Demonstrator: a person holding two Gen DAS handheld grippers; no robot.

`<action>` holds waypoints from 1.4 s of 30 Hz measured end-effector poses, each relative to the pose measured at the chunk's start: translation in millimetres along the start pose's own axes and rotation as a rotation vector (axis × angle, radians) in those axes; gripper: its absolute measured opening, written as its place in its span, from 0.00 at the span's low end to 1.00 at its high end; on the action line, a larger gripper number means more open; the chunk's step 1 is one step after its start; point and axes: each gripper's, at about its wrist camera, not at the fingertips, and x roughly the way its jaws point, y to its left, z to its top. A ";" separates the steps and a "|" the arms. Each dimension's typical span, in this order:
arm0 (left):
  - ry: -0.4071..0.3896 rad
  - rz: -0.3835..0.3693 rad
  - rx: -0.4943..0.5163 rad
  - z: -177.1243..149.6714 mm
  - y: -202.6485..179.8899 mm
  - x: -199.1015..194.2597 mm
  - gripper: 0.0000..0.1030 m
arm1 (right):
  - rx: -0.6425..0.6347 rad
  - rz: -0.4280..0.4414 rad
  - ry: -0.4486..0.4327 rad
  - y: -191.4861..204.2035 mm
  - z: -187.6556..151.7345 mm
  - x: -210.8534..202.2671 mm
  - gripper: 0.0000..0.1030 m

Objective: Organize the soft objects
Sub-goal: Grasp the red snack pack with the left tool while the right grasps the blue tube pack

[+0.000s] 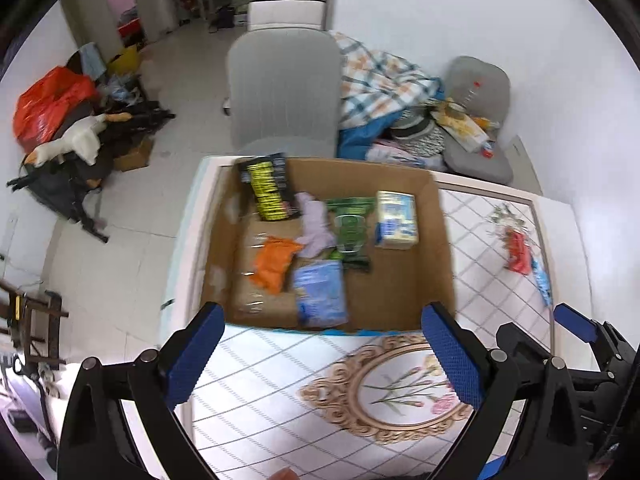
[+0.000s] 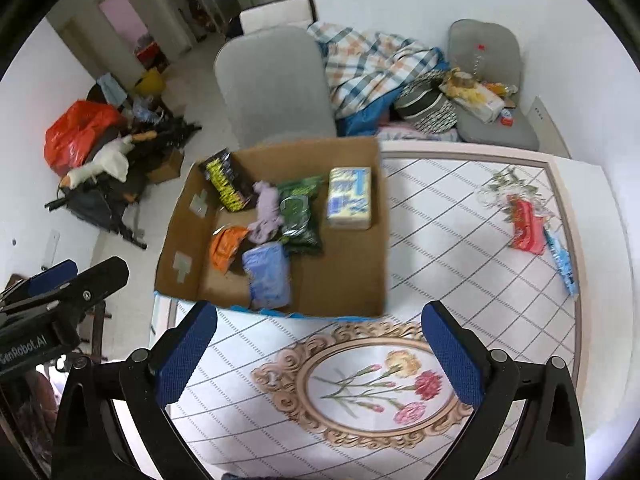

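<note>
A cardboard box (image 1: pixel 400 300) (image 2: pixel 340 292) sits on the tiled table. It holds a blue pack (image 1: pixel 320 292) (image 2: pixel 268 274), an orange pack (image 1: pixel 274 264) (image 2: pixel 226 246), a lilac cloth (image 1: pixel 316 224) (image 2: pixel 266 210), a green pack (image 1: pixel 350 232) (image 2: pixel 298 216), a black-yellow pack (image 1: pixel 268 186) (image 2: pixel 224 182) and a tissue pack (image 1: pixel 396 220) (image 2: pixel 350 198). A red pack (image 1: pixel 518 254) (image 2: pixel 526 228) and a blue pack (image 1: pixel 542 280) (image 2: pixel 562 260) lie on the table at the right. My left gripper (image 1: pixel 326 344) and right gripper (image 2: pixel 320 344) are open and empty, just short of the box's near wall.
A grey chair (image 1: pixel 280 92) (image 2: pixel 276 84) stands behind the box. A plaid blanket (image 1: pixel 380 76) and a grey cushion (image 1: pixel 476 92) lie at the back right. Bags and a plush goose (image 1: pixel 76 140) are piled on the floor at the left.
</note>
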 end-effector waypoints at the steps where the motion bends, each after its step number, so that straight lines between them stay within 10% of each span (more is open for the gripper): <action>1: 0.000 0.001 0.018 2.1 -12.5 2.6 0.98 | -0.003 -0.022 -0.003 -12.3 0.1 -1.3 1.00; 12: 0.042 -0.049 0.236 30.3 -209.2 65.2 0.98 | 0.162 -0.214 0.067 -221.8 3.2 -4.3 1.00; 19: 0.204 -0.128 0.380 40.3 -337.2 151.4 0.98 | 0.201 -0.334 0.114 -347.6 6.8 23.5 1.00; 24: 0.381 -0.146 0.436 41.6 -394.0 227.5 0.98 | 0.245 -0.253 0.214 -416.2 13.4 76.6 0.98; 29: 0.501 -0.114 0.427 42.7 -419.0 293.8 0.91 | 0.242 -0.190 0.321 -446.6 17.0 136.5 0.71; 35: 0.575 -0.106 0.398 46.1 -437.0 342.5 0.90 | 0.222 -0.123 0.410 -458.8 26.3 200.6 0.66; 39: 0.611 -0.118 0.380 42.5 -445.5 359.5 0.74 | 0.212 -0.117 0.458 -458.7 26.5 229.1 0.66; 42: 0.597 -0.140 0.350 43.6 -447.4 354.0 0.53 | 0.169 -0.183 0.457 -450.6 29.4 231.5 0.38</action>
